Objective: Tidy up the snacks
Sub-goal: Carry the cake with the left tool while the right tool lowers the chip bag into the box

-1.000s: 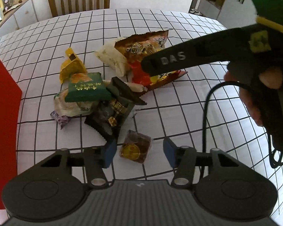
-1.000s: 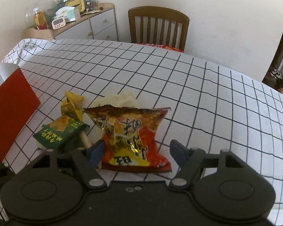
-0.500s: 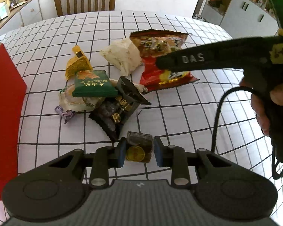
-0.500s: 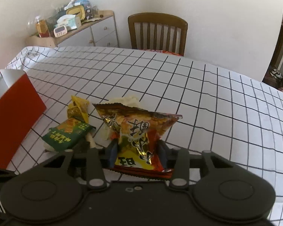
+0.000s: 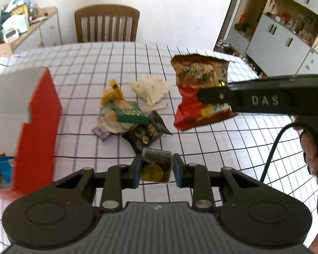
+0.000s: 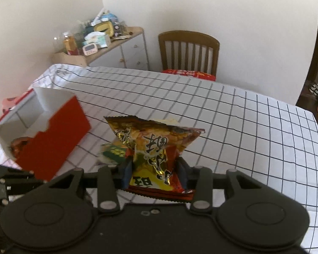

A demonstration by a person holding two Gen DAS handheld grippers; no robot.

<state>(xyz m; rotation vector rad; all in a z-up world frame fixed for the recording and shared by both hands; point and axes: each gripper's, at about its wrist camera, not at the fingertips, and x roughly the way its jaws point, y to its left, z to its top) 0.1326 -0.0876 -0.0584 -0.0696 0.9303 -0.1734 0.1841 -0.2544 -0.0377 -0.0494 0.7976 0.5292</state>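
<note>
My left gripper (image 5: 156, 169) is shut on a small dark snack pack with a gold disc (image 5: 155, 166), held above the checked tablecloth. My right gripper (image 6: 153, 174) is shut on a red and orange chip bag (image 6: 154, 148), lifted off the table; the bag also shows in the left wrist view (image 5: 199, 93). A pile of snacks stays on the table: a green pack (image 5: 130, 113), a yellow pack (image 5: 112, 92), a white pack (image 5: 150, 89), a black pack (image 5: 147, 133). An open red box (image 5: 38, 127) stands at the left, with some items inside (image 6: 19, 145).
A wooden chair (image 6: 188, 53) stands at the table's far edge. A cluttered sideboard (image 6: 99, 42) is behind on the left. Cabinets (image 5: 282, 38) stand to the right. The right gripper's cable (image 5: 273, 154) hangs over the table's right side.
Both grippers closed on their snacks and lifted them off the table. Both views rose and pulled back, and the red box came into fuller view.
</note>
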